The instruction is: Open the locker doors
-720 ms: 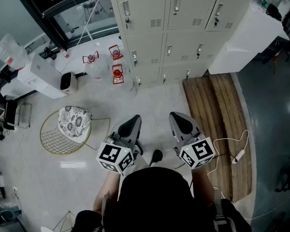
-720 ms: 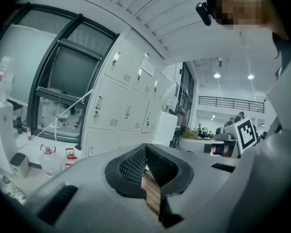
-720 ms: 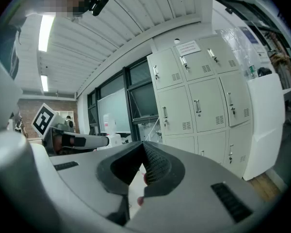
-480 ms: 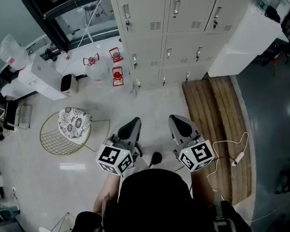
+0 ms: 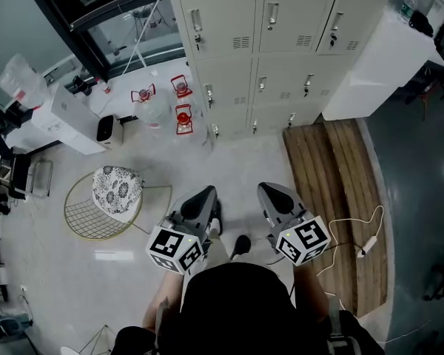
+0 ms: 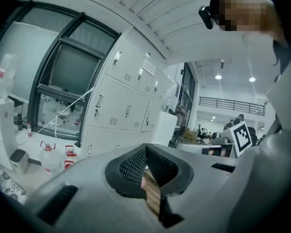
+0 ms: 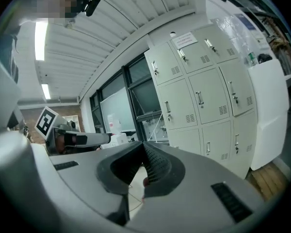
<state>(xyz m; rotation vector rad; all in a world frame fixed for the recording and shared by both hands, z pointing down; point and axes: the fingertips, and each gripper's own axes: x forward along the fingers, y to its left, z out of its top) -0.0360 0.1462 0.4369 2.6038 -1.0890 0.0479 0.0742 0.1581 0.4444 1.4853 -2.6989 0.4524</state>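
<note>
1. Your left gripper (image 5: 202,198) is clenched on nothing, its jaws meeting at the tips.
2. Your right gripper (image 5: 271,195) is also clamped together and empty, just beside the left.
3. The lockers (image 5: 281,43) stand at twelve o'clock, well apart from both grippers, every door in view closed.
4. A wire stool (image 5: 117,191) sits at nine o'clock, and a wooden platform (image 5: 333,176) lies at two o'clock.
</note>
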